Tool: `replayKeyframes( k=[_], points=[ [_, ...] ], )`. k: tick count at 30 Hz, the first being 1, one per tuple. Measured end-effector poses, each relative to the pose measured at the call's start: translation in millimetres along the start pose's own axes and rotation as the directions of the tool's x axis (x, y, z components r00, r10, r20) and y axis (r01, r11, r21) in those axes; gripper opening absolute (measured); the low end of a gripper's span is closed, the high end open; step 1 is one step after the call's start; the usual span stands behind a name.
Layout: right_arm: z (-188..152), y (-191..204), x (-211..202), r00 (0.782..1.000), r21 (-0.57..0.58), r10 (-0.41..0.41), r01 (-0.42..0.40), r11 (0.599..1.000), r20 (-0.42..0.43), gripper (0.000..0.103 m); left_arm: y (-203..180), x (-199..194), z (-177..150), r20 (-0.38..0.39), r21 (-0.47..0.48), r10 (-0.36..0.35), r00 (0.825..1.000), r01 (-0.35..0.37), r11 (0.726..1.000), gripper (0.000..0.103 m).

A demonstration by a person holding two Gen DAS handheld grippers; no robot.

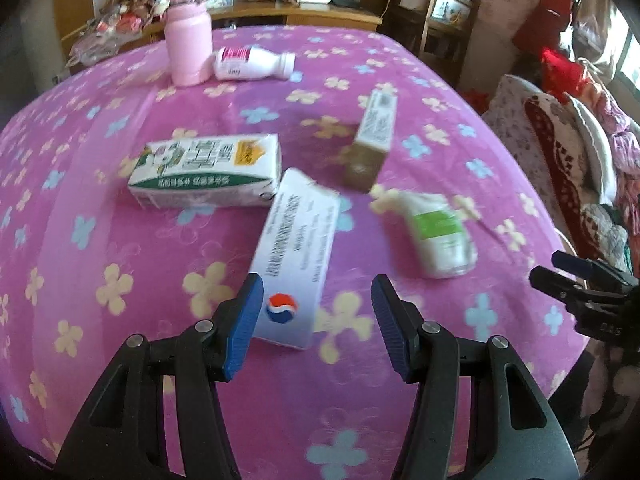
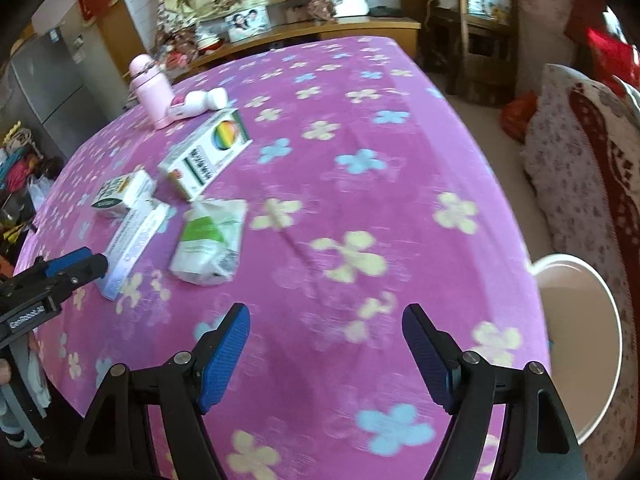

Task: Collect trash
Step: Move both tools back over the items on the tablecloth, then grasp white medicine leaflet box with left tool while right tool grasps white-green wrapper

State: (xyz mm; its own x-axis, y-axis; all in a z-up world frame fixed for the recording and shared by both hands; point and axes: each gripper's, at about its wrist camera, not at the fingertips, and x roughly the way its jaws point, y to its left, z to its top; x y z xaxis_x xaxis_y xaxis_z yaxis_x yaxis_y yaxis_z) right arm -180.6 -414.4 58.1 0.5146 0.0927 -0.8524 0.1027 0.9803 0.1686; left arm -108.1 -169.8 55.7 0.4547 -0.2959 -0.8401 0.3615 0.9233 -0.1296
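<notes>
Trash lies on a table with a purple flowered cloth [image 1: 160, 248]. A long white box with a red and blue logo [image 1: 294, 264] lies just ahead of my open left gripper [image 1: 318, 300], its near end between the blue fingertips. A green and white carton [image 1: 206, 170], a brown-ended box [image 1: 372, 140], a crumpled white and green packet [image 1: 440, 232] and a lying white bottle [image 1: 252, 64] are farther off. My right gripper [image 2: 326, 332] is open and empty above bare cloth. The packet [image 2: 210, 240] and rainbow box [image 2: 208, 156] lie to its left.
An upright pink flask [image 1: 188, 36] stands at the table's far side. A white bin [image 2: 580, 344] sits beside the table's right edge. A sofa with cushions [image 2: 580, 168] and wooden furniture [image 1: 296, 12] surround the table. The left gripper shows in the right wrist view [image 2: 76, 268].
</notes>
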Motion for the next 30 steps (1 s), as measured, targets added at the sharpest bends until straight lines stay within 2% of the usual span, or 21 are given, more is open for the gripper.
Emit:
replayKeyframes(
  k=[2, 5, 10, 13, 15, 18, 20, 22, 25, 30],
  points=[
    [2.0, 7.5, 2.7, 1.000, -0.007, 0.008, -0.008, 1.000, -0.001, 0.076, 4.0, 8.8, 0.8, -0.018, -0.001, -0.012, 1.000, 0.012, 1.000, 0.055],
    [3.9, 15.1, 4.9, 1.000, -0.011, 0.012, -0.012, 1.000, -0.005, 0.076, -0.2, 13.9, 3.8, -0.007, 0.038, 0.015, 1.000, -0.015, 0.999, 0.055],
    [5.7, 19.6, 5.6, 1.000, -0.014, 0.015, -0.015, 1.000, -0.010, 0.076, 3.8, 22.4, 14.9, 0.001, 0.036, 0.036, 0.999, -0.036, 0.999, 0.055],
    [7.6, 23.6, 7.5, 1.000, -0.019, 0.022, -0.022, 1.000, -0.012, 0.076, 8.1, 32.4, 19.5, -0.021, 0.038, 0.052, 0.998, -0.052, 0.998, 0.055],
    [8.9, 26.7, 9.6, 0.999, -0.020, 0.030, -0.030, 0.999, -0.014, 0.076, 9.7, 41.2, 19.0, -0.053, 0.041, 0.054, 0.997, -0.052, 0.998, 0.055],
    [13.4, 35.3, 15.7, 0.999, -0.030, 0.038, -0.038, 0.999, -0.017, 0.076, 5.8, 41.9, 15.1, -0.051, 0.061, 0.051, 0.997, -0.048, 0.997, 0.055],
    [18.4, 43.9, 21.8, 0.999, -0.042, 0.044, -0.045, 0.998, -0.019, 0.076, 4.7, 42.1, 12.1, -0.049, 0.071, 0.075, 0.996, -0.071, 0.995, 0.054],
    [23.7, 52.4, 28.6, 0.999, -0.051, 0.047, -0.048, 0.998, -0.021, 0.076, 9.3, 40.4, 9.3, -0.047, 0.051, 0.092, 0.995, -0.090, 0.995, 0.052],
    [31.9, 67.8, 41.8, 0.998, -0.061, 0.059, -0.061, 0.996, -0.027, 0.076, 20.7, 34.9, 3.9, -0.060, -0.004, 0.074, 0.995, -0.074, 0.997, 0.051],
    [41.1, 88.8, 67.3, 0.998, -0.080, 0.053, -0.056, 0.995, -0.041, 0.075, 22.8, 28.9, -2.7, -0.067, -0.020, 0.077, 0.995, -0.079, 0.997, 0.051]
  ],
)
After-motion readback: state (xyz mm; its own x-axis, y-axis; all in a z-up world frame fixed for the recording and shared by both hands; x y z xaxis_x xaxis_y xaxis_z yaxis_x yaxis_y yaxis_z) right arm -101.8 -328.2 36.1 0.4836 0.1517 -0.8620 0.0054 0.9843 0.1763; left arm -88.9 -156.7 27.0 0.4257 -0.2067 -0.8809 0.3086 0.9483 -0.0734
